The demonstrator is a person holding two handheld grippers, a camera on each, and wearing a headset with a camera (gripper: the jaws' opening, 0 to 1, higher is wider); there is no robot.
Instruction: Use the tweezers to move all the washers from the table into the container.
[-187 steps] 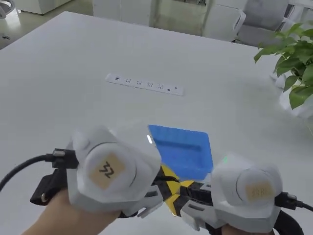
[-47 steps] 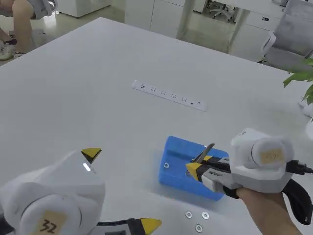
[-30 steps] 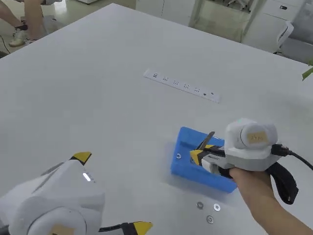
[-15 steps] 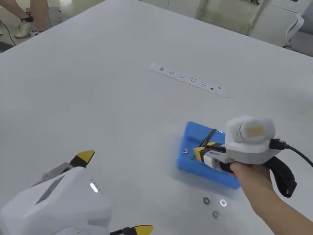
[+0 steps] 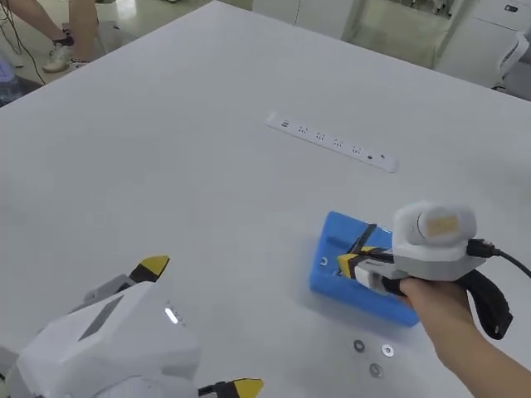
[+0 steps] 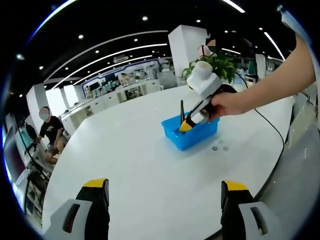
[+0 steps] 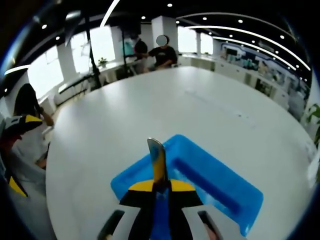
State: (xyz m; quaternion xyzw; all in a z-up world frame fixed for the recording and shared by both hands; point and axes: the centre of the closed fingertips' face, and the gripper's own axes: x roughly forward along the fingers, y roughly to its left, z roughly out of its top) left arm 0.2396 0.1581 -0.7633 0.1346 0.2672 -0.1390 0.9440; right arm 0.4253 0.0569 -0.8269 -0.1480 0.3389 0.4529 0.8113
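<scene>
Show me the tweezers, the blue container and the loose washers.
tweezers [image 7: 158, 160]: right gripper view, on the shaft.
blue container [image 5: 348, 297]: head view, near wall.
loose washers [image 5: 358, 346]: head view, leftmost one.

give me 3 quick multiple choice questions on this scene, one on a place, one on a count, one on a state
1. In the head view, where do the loose washers lie?
A) on the far side of the blue container
B) between the left gripper's jaws
C) on the table, just on the person's side of the container

2. How many washers lie on the table?
A) one
B) three
C) six

3. How does the left gripper stand?
A) open, holding nothing
B) shut on a washer
C) shut, holding nothing

Answers:
1 C: they sit in a small cluster below the container's near wall.
2 B: three small rings show there.
3 A: its yellow-tipped jaws stand wide apart with bare table between them.
</scene>
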